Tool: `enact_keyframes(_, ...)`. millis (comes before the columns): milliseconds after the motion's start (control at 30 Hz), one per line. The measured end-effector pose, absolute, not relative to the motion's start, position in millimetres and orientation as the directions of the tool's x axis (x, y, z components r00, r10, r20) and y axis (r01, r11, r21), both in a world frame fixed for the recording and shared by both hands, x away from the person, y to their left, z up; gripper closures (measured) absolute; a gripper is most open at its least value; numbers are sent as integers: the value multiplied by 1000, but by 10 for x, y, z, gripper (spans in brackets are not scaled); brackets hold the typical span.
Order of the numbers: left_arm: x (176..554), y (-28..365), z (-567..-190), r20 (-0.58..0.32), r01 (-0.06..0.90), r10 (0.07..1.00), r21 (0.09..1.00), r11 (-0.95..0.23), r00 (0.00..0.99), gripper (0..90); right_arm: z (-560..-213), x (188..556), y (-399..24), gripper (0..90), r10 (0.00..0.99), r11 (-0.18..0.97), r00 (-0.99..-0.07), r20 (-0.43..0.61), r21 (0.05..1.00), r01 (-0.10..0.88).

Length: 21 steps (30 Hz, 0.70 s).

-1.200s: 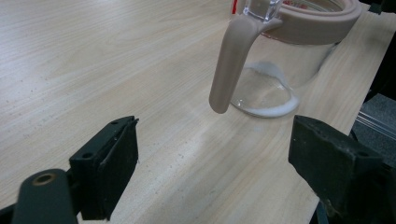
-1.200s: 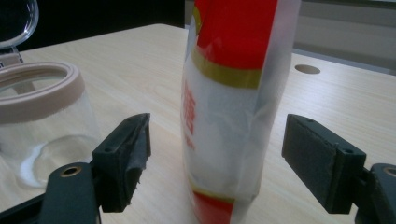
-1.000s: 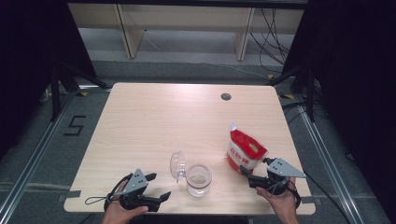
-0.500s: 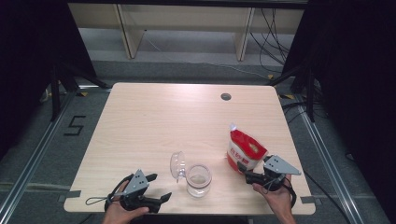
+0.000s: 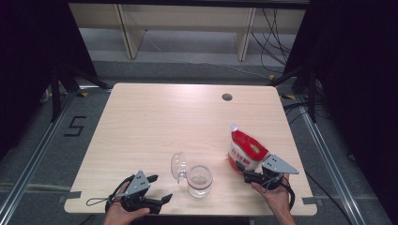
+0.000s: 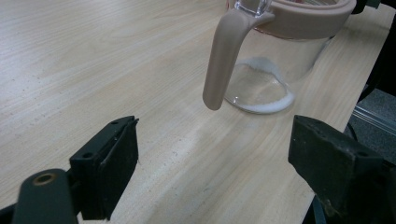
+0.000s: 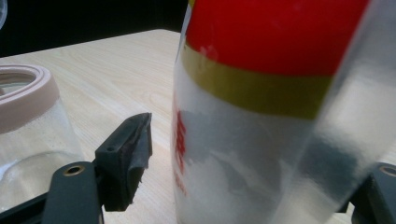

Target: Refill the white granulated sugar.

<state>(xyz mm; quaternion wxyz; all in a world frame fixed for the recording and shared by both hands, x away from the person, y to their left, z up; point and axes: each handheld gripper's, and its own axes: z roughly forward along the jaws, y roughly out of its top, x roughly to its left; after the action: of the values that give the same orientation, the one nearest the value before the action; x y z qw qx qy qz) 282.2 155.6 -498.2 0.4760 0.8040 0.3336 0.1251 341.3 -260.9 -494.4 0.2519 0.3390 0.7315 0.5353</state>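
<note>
Right gripper (image 5: 249,176) sits at the near right of the table (image 5: 187,117), jaws spread wide around the base of the refill pouch (image 5: 245,150), not yet clamped. In the right gripper view the pouch (image 7: 266,116) stands between the two jaws, with a gap showing at the left pad; contact at the right one I can't tell.

Pouch: upright, red top, yellow band, clear lower half with white granules, spout at the top corner. It stands just right of the glass jar (image 5: 200,180).

Handling, my read:
- Soft film, will buckle under jaw force. Contents shift, so the centre of mass moves when tilted.
- Looks fairly full, so moderately heavy for a flexible pack. Smooth plastic, likely slippery.
- Best grip: mid-body across the filled section, at or just below the yellow band, firm enough that the granules pack and give the pads something to bite. Too low and it folds over the jaws; too high near the spout and it hangs limp.

Jar: clear glass, pink rim and handle (image 6: 224,56), hinged lid (image 5: 178,165) flipped open to the left, thin layer of white grains on the bottom (image 6: 261,91). Rigid, fragile, may slide on the wood.

Left gripper (image 5: 162,188) at the near left, jaws wide open, holding nothing, aimed at the jar handle but well short of it. Handle is the obvious hold for steadying.
</note>
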Motion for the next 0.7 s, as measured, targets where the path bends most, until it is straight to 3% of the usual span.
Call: enact_keyframes(700,2827,1544,-4989,-123,417,648,850,-322,752,160,-4981,3469,-2585,266,780,134,-625,23,970,202)
